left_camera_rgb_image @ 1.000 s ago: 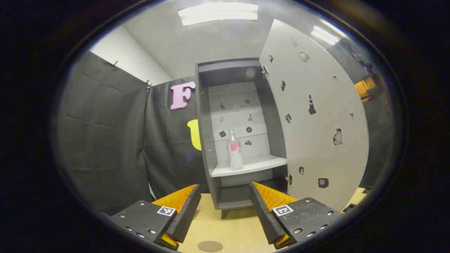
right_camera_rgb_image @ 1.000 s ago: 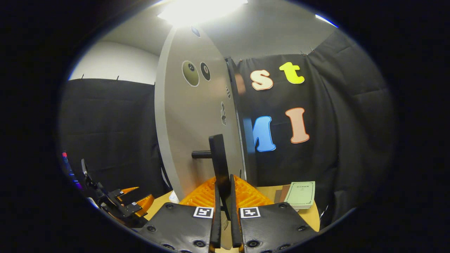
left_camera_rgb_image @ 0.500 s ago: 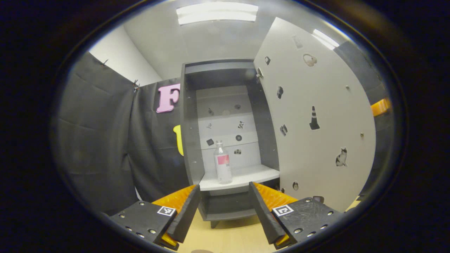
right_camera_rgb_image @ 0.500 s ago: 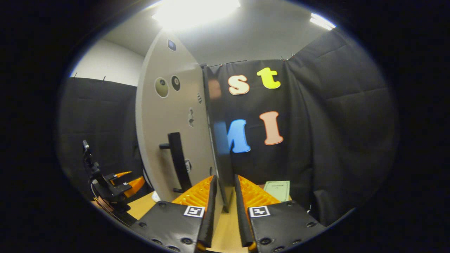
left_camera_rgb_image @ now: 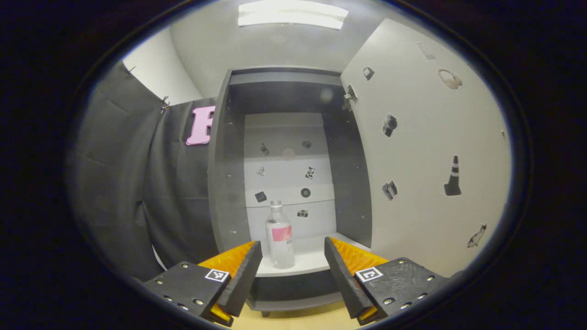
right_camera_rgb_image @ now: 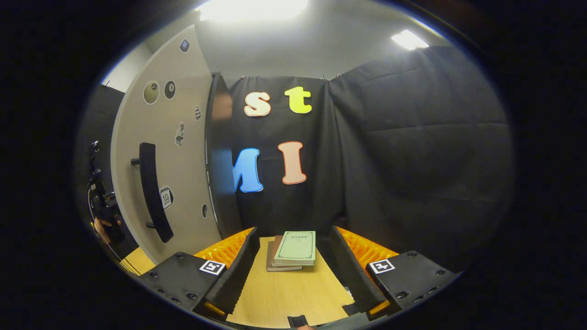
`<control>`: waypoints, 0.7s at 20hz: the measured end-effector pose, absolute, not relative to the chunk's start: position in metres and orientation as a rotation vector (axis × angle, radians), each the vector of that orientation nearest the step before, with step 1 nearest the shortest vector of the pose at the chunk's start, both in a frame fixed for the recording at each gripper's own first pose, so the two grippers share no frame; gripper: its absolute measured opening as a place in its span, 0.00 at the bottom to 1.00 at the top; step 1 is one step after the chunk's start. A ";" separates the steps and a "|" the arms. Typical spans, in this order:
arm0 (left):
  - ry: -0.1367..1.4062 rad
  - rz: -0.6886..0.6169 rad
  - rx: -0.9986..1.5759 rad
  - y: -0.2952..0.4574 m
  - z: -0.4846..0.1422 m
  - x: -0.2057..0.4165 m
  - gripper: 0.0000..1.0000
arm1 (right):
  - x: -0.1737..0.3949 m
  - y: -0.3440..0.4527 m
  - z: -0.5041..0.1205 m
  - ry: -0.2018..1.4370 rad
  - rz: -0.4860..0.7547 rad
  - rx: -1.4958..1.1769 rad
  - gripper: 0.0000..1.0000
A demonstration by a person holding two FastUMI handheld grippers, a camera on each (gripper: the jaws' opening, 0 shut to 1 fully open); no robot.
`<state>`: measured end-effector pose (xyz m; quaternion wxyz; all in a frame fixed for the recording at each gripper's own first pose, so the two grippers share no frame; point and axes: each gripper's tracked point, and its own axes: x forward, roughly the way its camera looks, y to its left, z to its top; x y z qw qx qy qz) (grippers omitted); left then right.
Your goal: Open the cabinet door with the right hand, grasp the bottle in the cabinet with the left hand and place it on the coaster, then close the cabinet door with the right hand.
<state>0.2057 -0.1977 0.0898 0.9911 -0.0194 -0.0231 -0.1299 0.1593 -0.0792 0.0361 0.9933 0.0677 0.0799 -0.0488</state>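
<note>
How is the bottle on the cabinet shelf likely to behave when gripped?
The bottle stands tall and narrow, so a nudge may tip it. It looks clear and smooth, so possibly slippery. Its round body would probably roll if toppled.

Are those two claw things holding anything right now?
No. The left tool is open, short of the bottle on the shelf; the right tool is open too, clear of the door handle.

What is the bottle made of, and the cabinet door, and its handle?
The bottle looks like clear plastic or glass: you see through it, and it carries a pink label. The cabinet door seems painted or laminated board, flat, matt and pale, with small stickers. Its handle looks like dark matt plastic or coated metal; which one is unclear.
</note>
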 end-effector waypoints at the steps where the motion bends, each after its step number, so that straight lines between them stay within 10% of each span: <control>1: -0.044 -0.265 -0.047 -0.199 0.087 0.219 0.83 | 0.159 -0.082 0.033 0.165 -0.118 0.135 0.98; 14: 0.044 -0.299 -0.082 -0.205 0.027 0.342 0.84 | 0.181 -0.085 0.014 0.213 -0.265 0.114 0.92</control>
